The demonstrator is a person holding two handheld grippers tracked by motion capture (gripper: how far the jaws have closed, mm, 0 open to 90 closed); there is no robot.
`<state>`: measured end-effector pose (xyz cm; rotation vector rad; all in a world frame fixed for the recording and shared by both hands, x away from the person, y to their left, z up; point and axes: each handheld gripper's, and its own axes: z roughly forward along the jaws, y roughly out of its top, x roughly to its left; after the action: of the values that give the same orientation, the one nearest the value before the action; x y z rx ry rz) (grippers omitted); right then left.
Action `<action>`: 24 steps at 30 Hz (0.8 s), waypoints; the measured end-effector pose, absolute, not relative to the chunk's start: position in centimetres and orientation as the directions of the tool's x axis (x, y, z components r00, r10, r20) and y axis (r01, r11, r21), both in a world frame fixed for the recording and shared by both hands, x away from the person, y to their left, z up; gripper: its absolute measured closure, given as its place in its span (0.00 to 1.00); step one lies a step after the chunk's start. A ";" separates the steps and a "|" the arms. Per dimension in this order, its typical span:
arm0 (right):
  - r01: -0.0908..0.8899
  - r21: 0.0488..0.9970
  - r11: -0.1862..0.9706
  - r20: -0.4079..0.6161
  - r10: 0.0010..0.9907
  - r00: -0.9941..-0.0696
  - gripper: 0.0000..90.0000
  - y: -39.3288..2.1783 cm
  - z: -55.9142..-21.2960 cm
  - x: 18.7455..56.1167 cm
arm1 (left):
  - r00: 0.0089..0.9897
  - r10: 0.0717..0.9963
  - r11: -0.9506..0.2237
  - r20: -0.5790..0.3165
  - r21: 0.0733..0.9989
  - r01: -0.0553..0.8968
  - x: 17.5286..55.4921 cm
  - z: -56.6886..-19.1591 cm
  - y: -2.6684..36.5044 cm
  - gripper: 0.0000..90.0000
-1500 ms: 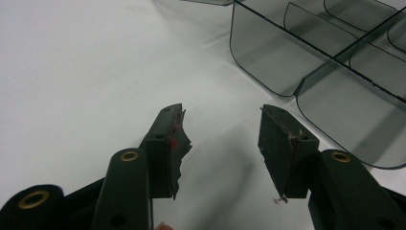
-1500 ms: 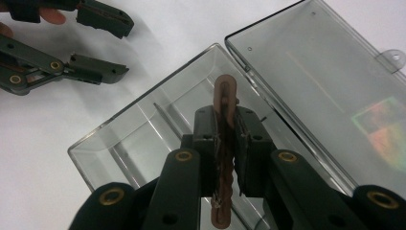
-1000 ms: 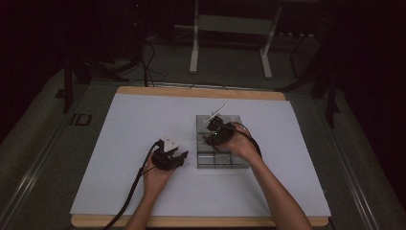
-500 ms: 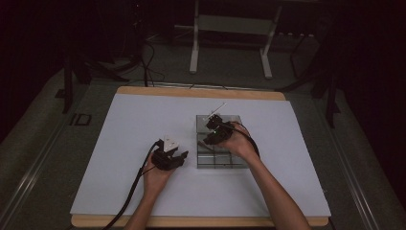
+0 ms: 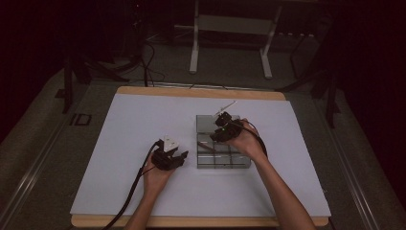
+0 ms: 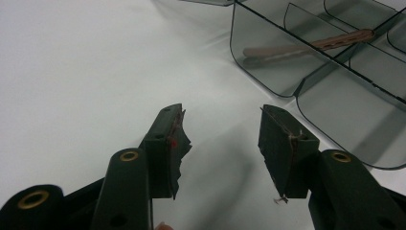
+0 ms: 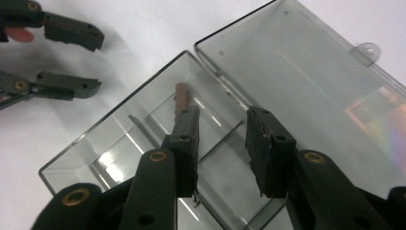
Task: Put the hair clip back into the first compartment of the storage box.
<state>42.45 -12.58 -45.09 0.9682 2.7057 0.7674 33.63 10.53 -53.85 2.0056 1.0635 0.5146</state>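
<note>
Clear plastic, high view: compartment box lies flat on the white table sheet, lid folded open at the far side.
High view, right gripper: hovers over the box's middle cells, hand just behind it. Against the earlier high frames it sits slightly farther back and a touch higher.
High view, left gripper: rests on the sheet just beside the box's left wall; no visible shift from the earlier frames.
Left gripper view, own jaws: spread apart, nothing between them, bare sheet under them.
Left gripper view, stick: brown stick lies slanted in one cell, its far end propped on a divider.
Right gripper view, own jaws: about half open and have just been opening; gap holds nothing, pads touch nothing.
Right gripper view, stick: end pokes out past the left jaw tip, lying inside a box cell, apart from the pads.
Right gripper view, left gripper: off at the upper left on the sheet, jaws parted.
Judgement: the stick looks released into its cell, so the placing step reads as done; withdrawal next.
Obstacles: dividers and the open lid stand close to the jaw tips; a sideways pull could nudge the box.
Surroundings: dark floor, cables and a stand's legs beyond the table, well apart.
</note>
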 end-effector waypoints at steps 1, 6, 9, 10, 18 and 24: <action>0.545 0.527 0.652 0.015 0.634 -0.773 0.72 -12.7 -45.0 42.5 | 0.566 0.824 -0.335 -0.010 0.797 0.503 33.6 -53.9 10.5 0.57; 0.560 0.565 0.606 0.022 0.668 -0.744 0.70 -13.3 -44.7 42.7 | 0.566 0.824 -0.333 -0.014 0.797 0.504 33.6 -53.9 10.5 0.57; 0.562 0.591 0.579 0.020 0.686 -0.728 0.69 -13.6 -44.5 42.7 | 0.566 0.824 -0.332 -0.015 0.797 0.504 33.6 -53.9 10.5 0.57; 0.562 0.595 0.575 0.022 0.687 -0.726 0.69 -13.7 -44.4 42.7 | 0.566 0.824 -0.332 -0.015 0.797 0.504 33.6 -53.9 10.5 0.57; 0.563 0.609 0.559 0.017 0.700 -0.714 0.68 -14.8 -44.5 42.8 | 0.565 0.825 -0.332 -0.014 0.797 0.505 33.6 -53.9 10.5 0.57; 0.564 0.612 0.554 0.014 0.706 -0.708 0.66 -15.5 -44.5 42.8 | 0.565 0.825 -0.333 -0.013 0.797 0.504 33.6 -53.9 10.5 0.57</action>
<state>42.82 -15.47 -44.52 1.0640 2.5559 0.8821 33.64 10.53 -53.86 2.0046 1.0643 0.5126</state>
